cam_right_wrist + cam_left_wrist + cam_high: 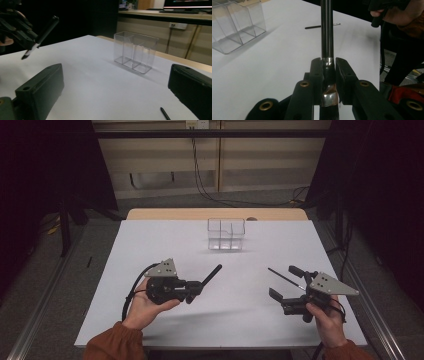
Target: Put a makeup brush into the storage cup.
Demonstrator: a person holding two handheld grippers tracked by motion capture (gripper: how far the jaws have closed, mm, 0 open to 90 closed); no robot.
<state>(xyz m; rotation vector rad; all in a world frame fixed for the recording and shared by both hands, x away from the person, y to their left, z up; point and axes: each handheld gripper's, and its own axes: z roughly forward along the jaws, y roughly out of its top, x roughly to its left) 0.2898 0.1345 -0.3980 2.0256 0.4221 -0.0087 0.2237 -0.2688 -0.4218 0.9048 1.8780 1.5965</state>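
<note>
My left gripper point(196, 288) is shut on a thick black pen point(212, 274) with a silver band, held above the table's left-middle. In the left gripper view the pen point(327, 30) runs straight out from between the jaws of that gripper point(328, 63). A thin black stick point(283, 276) lies on the white table at the right, between the spread jaws of my open right gripper point(286, 283). The right gripper view shows its own jaws point(116, 92) wide apart, the stick's tip point(165, 113) low down, and the held pen point(42, 33) far left.
A clear plastic box with compartments point(226, 234) stands upright at the table's point(165, 245) far middle, also seen as the box point(234, 25) and the box point(135, 51). Dark curtains flank the table, and cables hang behind it.
</note>
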